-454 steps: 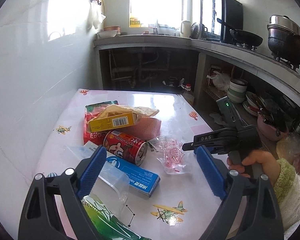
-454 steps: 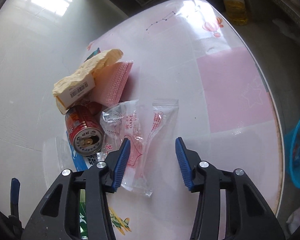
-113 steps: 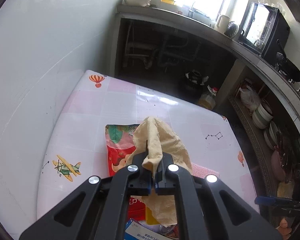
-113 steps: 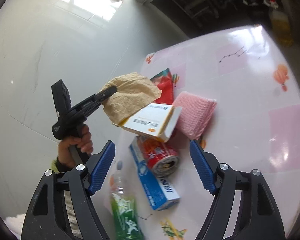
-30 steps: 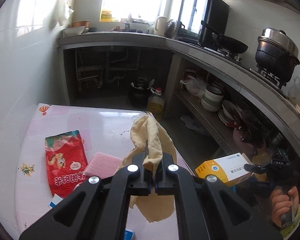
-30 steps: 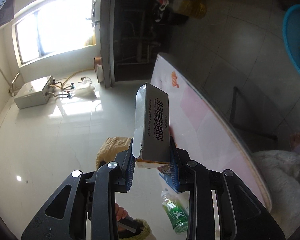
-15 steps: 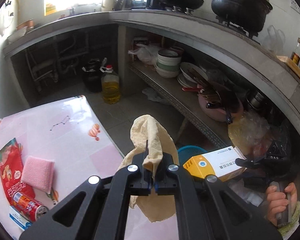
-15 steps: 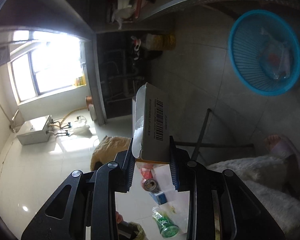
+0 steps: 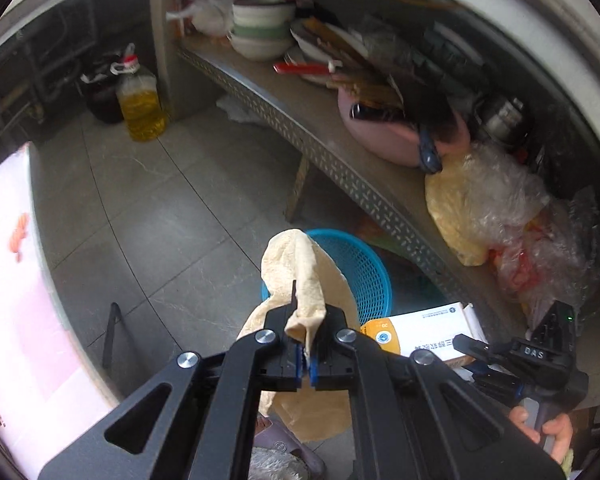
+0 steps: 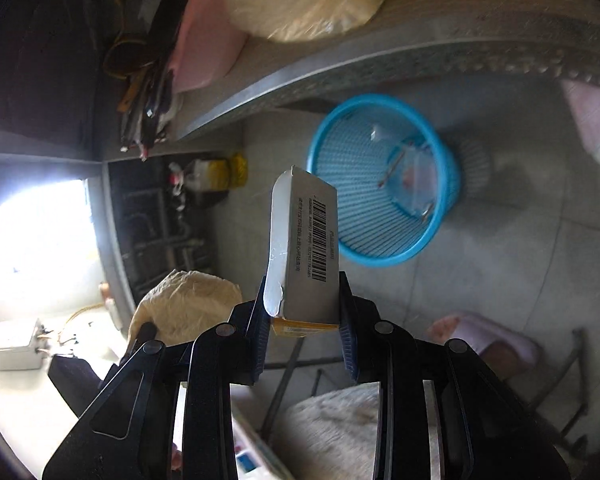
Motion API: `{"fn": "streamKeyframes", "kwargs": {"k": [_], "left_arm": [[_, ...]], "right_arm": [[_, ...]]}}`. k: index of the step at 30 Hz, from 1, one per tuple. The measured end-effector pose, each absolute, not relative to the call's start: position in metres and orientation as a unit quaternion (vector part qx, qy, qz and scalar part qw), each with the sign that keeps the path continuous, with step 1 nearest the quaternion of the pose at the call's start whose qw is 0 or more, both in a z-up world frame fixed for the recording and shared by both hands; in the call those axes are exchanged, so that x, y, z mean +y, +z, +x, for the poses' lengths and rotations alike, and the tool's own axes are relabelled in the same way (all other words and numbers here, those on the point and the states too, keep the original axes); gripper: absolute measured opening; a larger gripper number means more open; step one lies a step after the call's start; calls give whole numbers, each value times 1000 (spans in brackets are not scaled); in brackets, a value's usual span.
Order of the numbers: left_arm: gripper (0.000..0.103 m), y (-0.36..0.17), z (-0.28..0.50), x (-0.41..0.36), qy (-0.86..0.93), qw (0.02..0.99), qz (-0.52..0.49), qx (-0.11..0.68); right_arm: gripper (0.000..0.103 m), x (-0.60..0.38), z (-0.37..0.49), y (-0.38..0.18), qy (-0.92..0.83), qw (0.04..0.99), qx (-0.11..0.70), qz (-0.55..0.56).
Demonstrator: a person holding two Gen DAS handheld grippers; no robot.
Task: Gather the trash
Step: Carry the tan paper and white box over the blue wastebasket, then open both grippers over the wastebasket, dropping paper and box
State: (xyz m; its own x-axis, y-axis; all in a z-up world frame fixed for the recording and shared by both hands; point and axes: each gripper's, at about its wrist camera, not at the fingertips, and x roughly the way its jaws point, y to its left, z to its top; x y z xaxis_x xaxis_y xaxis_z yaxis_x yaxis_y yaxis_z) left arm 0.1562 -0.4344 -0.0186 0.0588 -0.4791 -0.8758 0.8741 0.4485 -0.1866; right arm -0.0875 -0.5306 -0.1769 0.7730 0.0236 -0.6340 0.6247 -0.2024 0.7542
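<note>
Both tongs now off the table: left tongs point(image 9: 305, 364) pinching paper point(image 9: 304, 276), right tongs point(image 10: 303, 332) clamping box point(image 10: 305, 248), basket point(image 10: 384, 216) half hidden.

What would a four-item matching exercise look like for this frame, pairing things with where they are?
Things:
1. paper
2. box
3. basket
4. oil bottle

Places:
A. on the floor beside the low shelf, a clear wrapper inside
B. clamped in the right gripper
C. on the floor in the far corner, near the pipes
D. pinched in the left gripper

Pairs: 1-D, 2-B, 3-A, 4-C
</note>
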Motion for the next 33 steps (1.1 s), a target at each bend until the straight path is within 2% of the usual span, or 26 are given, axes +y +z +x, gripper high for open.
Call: {"fn": "streamKeyframes", "kwargs": {"k": [8,14,17,19,22,24,29,33], "left_arm": [[2,-85,145,-501,-474,658,227,540],[3,-132,140,-534,-442,658,258,552],[10,-151,141,-543,-433,658,258,559],[22,-157,142,-545,-431,659,258,560],[37,-158,144,-546,-436,662,254,554],[40,-157,143,-546,-435,666,254,551],[41,-138,148,-535,-441,672,234,547],[41,-100,157,-512,-444,684,217,536]], "right_arm": [[28,-536,-93,-182,-311,595,237,702],[28,-539,-103,-186,-324,597,242,693],[28,-539,-109,-184,-329,596,242,692],[28,-539,-112,-183,-333,597,242,689],[28,-539,-116,-184,-335,595,241,690],[28,-539,-117,-185,-335,594,241,690],[28,-540,-111,-186,-332,596,244,689],[28,-543,-95,-188,-326,600,249,687]]}}
